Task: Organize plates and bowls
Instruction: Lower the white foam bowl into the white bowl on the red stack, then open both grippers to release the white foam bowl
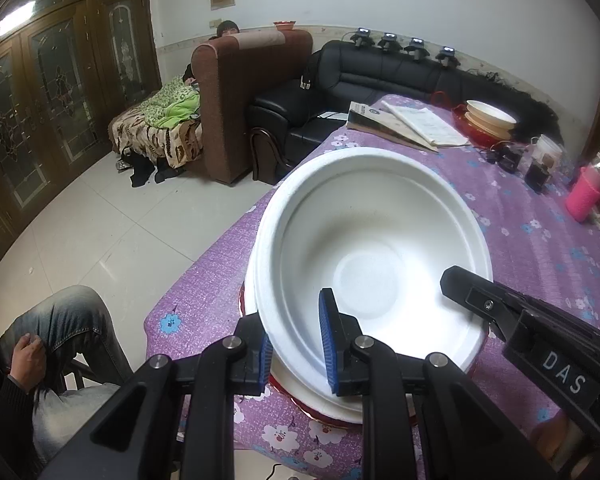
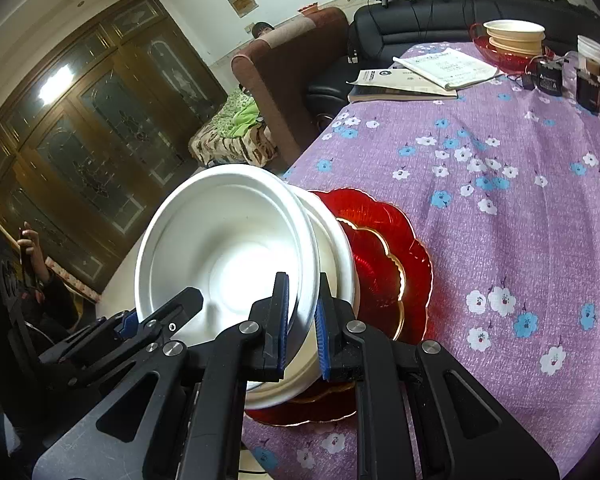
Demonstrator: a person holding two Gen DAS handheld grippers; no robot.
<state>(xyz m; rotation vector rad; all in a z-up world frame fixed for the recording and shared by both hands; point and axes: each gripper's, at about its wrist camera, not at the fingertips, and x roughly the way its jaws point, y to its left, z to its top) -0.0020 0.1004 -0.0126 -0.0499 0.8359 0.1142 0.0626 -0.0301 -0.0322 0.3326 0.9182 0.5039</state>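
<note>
A white foam bowl (image 1: 364, 248) sits tilted on top of another white bowl (image 2: 336, 248) that rests on red scalloped plates (image 2: 384, 256) at the near edge of the purple flowered table (image 2: 500, 168). My left gripper (image 1: 296, 344) is shut on the top bowl's near rim. My right gripper (image 2: 302, 320) is shut on the same bowl's rim (image 2: 220, 256) from the other side; its black finger also shows in the left wrist view (image 1: 472, 292). A second stack of cream bowls on a red plate (image 1: 486, 118) stands at the far end of the table (image 2: 512, 38).
Books (image 1: 404, 124) lie at the far side of the table. Small black boxes (image 2: 552, 80), a white jar (image 2: 592, 52) and a pink cup (image 1: 584, 194) stand at the far right. A seated person (image 1: 52, 344) is left of the table. Sofas (image 1: 380, 76) lie beyond.
</note>
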